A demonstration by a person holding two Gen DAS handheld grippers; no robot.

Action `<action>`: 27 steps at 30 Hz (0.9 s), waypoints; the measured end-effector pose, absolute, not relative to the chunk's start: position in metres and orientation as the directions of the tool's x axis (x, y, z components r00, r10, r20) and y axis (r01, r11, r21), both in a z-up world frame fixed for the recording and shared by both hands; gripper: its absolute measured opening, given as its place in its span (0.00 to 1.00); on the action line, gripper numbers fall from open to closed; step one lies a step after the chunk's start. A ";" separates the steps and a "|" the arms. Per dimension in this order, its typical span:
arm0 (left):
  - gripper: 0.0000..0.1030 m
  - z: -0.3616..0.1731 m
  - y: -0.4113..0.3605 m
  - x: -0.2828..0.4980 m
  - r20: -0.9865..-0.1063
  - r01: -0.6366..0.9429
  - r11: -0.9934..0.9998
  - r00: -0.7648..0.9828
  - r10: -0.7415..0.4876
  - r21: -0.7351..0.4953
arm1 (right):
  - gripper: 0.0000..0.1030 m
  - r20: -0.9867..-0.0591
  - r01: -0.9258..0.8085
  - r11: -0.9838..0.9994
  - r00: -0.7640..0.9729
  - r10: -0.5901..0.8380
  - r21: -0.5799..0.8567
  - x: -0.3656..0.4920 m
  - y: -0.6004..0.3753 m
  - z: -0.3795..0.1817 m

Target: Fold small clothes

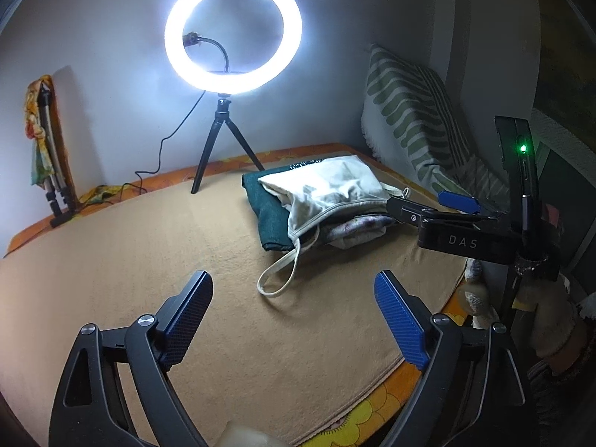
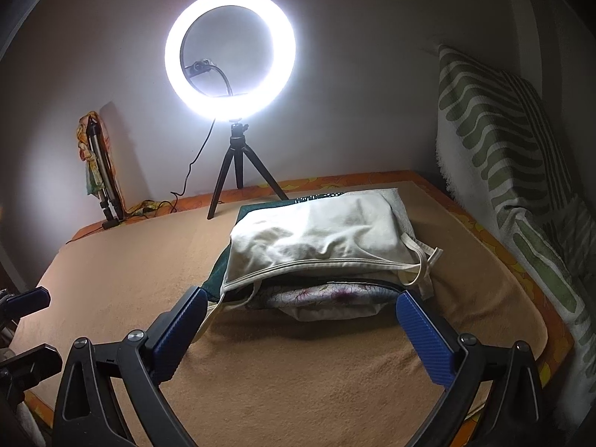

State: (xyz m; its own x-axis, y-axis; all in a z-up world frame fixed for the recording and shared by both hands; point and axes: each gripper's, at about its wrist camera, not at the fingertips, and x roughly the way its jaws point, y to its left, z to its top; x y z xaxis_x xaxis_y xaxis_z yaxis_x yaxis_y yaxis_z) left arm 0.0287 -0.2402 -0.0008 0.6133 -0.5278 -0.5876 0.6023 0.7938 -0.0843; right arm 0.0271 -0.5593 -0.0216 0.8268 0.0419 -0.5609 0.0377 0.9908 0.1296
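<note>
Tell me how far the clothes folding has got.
Done: a neat stack sits on the bed, a dark green garment at the bottom and a flowered one above it. In hand: nothing; the left gripper and right gripper are both open and empty. Left: the cream top on the stack looks rumpled, straps loose.

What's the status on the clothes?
Both hand-held grippers, left and right, open, empty. Cream top on pile, unfolded, strap trailing. Nothing blocking.
</note>
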 end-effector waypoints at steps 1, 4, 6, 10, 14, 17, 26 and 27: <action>0.87 -0.002 -0.239 0.029 -0.588 0.600 0.795 0.612 -0.529 -0.090 | 1.00 -0.558 0.039 0.991 0.829 0.039 0.128 0.026 -0.558 -0.023; 0.95 -0.006 -0.237 0.030 -0.601 0.593 0.799 0.606 -0.521 -0.095 | 1.00 -0.556 0.040 0.990 0.830 0.044 0.137 0.025 -0.554 -0.028; 0.98 -0.007 -0.235 0.028 -0.598 0.585 0.807 0.620 -0.509 -0.080 | 1.00 -0.553 0.039 0.990 0.832 0.042 0.133 0.023 -0.552 -0.030; 0.98 -0.008 -0.233 0.029 -0.597 0.576 0.815 0.630 -0.496 -0.069 | 1.00 -0.543 0.037 0.992 0.839 0.033 0.117 0.023 -0.550 -0.033; 0.98 -0.010 -0.231 0.028 -0.597 0.576 0.815 0.632 -0.494 -0.064 | 1.00 -0.540 0.037 0.993 0.841 0.031 0.115 0.025 -0.549 -0.033; 0.98 -0.010 -0.231 0.028 -0.597 0.576 0.815 0.634 -0.492 -0.059 | 1.00 -0.538 0.041 0.992 0.843 0.031 0.122 0.026 -0.551 -0.033; 0.98 -0.008 -0.231 0.027 -0.595 0.577 0.815 0.635 -0.493 -0.060 | 1.00 -0.540 0.056 0.988 0.841 0.032 0.146 0.027 -0.556 -0.034; 0.98 -0.008 -0.231 0.027 -0.594 0.577 0.815 0.635 -0.493 -0.060 | 1.00 -0.539 0.057 0.987 0.842 0.032 0.148 0.027 -0.557 -0.034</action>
